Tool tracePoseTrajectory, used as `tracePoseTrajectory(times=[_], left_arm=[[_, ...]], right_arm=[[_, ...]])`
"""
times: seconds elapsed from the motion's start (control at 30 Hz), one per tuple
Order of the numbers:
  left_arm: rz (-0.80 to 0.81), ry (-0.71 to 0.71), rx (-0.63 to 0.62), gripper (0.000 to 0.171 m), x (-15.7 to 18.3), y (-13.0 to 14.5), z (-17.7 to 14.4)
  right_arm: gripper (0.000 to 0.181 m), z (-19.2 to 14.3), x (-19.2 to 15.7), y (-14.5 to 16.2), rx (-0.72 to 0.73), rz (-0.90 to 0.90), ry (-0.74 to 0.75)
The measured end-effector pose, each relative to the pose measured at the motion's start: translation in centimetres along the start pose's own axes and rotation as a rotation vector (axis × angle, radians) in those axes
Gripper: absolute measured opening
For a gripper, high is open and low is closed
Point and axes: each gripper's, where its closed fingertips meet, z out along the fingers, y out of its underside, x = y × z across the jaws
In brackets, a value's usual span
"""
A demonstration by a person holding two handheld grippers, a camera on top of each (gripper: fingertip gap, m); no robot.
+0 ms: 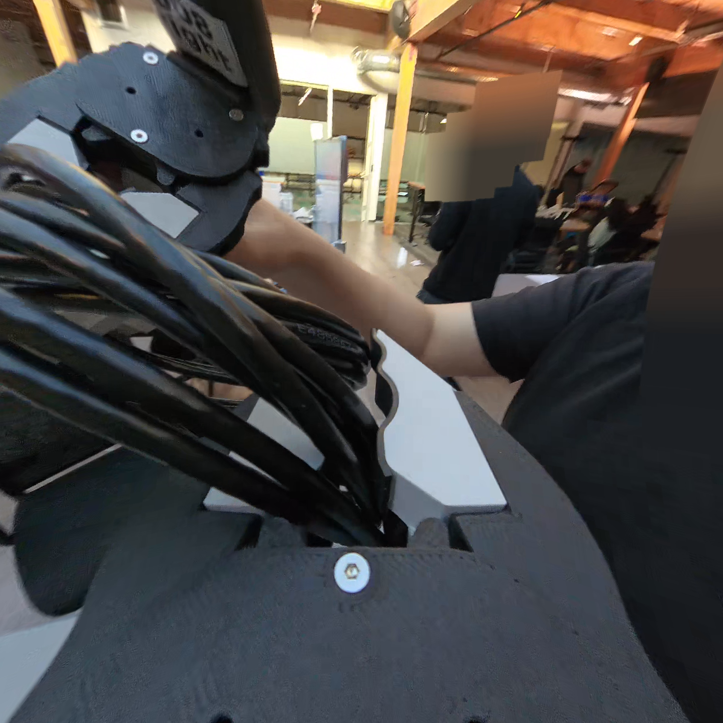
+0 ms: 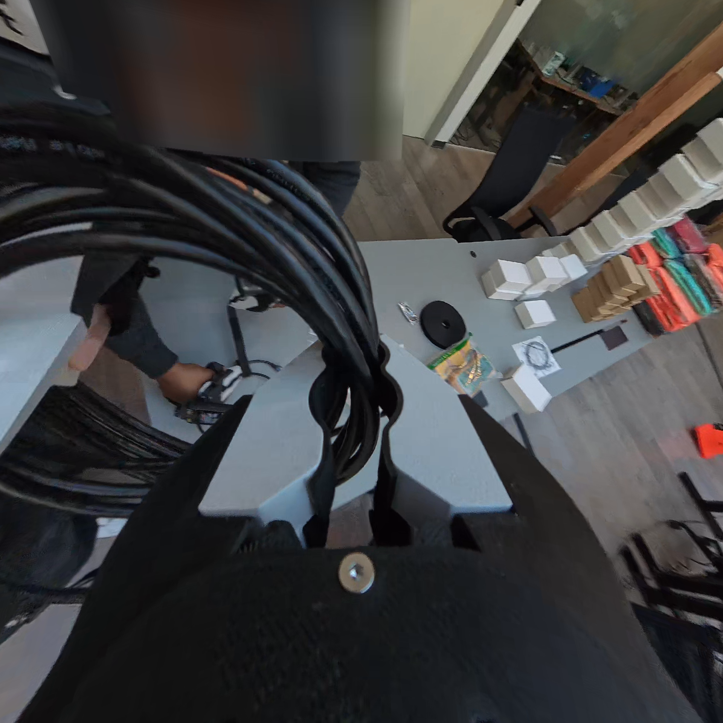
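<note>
In the left wrist view the left tool (image 1: 375, 422) has a thick bundle of black cables (image 1: 176, 321) running down between its fingers; only the right-hand finger (image 1: 426, 422) shows plainly, the other being buried under the loops, so the strands fill the gap and the tool grips them; the right tool (image 1: 168, 129) shows at the upper left, hard against the same bundle, with a bare forearm (image 1: 352, 297) and a dark sleeve (image 1: 555, 332) reaching across behind it; farther back a person in dark clothes (image 1: 477, 242) stands on a shiny floor among wooden posts (image 1: 399, 141).

In the right wrist view the right tool (image 2: 354, 395) is nearly closed around the cables (image 2: 242, 219); several strands pass through the wavy notches of its fingers (image 2: 422, 430), and the coil arches up and away to the left; beyond it lies a grey tabletop (image 2: 410, 274) carrying a black tape roll (image 2: 443, 324), a green packet (image 2: 463, 365), white boxes (image 2: 520, 277), brown boxes (image 2: 610, 285) and orange and teal packs (image 2: 677, 281); at the left, another person's hand (image 2: 184, 381) rests on a small device on the tabletop; a black chair (image 2: 512, 184) stands behind.
</note>
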Motion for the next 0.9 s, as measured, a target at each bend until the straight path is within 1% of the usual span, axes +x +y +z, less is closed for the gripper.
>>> tracePoseTrajectory(times=[0.03, 0.13, 0.2, 0.3, 0.37, 0.43, 0.57, 0.63, 0.73, 0.8, 0.9], left_arm=[[-0.041, 0.049, 0.034, 0.007, 0.4, -0.5, -0.4], [-0.175, 0.189, 0.095, 0.004, 1.2, -1.3, -1.2], [-0.296, 0.247, 0.121, 0.004, 0.5, -1.0, -1.2], [-0.493, 0.312, 0.148, 0.003, -1.3, 0.6, -0.3], [-0.594, 0.350, 0.152, 0.002, -2.5, 2.1, 0.3], [-0.680, 0.355, 0.125, 0.002, -3.9, 4.0, 0.8], [-0.842, 0.312, 0.011, 0.004, -7.1, 8.7, 1.9], [-0.894, 0.288, -0.063, 0.006, -8.2, 11.0, 2.7], [-0.930, 0.276, -0.169, 0.008, -9.1, 13.6, 3.7], [-0.938, 0.287, -0.240, 0.004, -9.2, 15.2, 4.2], [-0.982, 0.300, -0.294, 0.002, -9.5, 17.4, 5.0]], right_arm=[[0.015, 0.0, -0.4, 0.1, 0.031, 0.044, -0.058], [0.023, 0.4, -1.9, 1.6, 0.078, 0.188, -0.247], [0.018, 1.0, -2.6, 4.2, 0.038, 0.278, -0.329], [0.020, 2.1, -3.2, 8.6, 0.020, 0.378, -0.401], [0.024, 3.2, -3.7, 10.8, 0.063, 0.462, -0.465], [0.024, 4.7, -4.1, 13.3, 0.094, 0.570, -0.508], [0.019, 8.0, -5.2, 18.6, 0.146, 0.723, -0.498], [0.012, 9.2, -5.8, 20.8, 0.202, 0.806, -0.492], [0.006, 9.8, -5.5, 23.0, 0.326, 0.928, -0.442], [0.006, 9.9, -5.6, 24.6, 0.339, 0.945, -0.391], [0.006, 10.3, -6.2, 27.0, 0.315, 0.977, -0.350]])
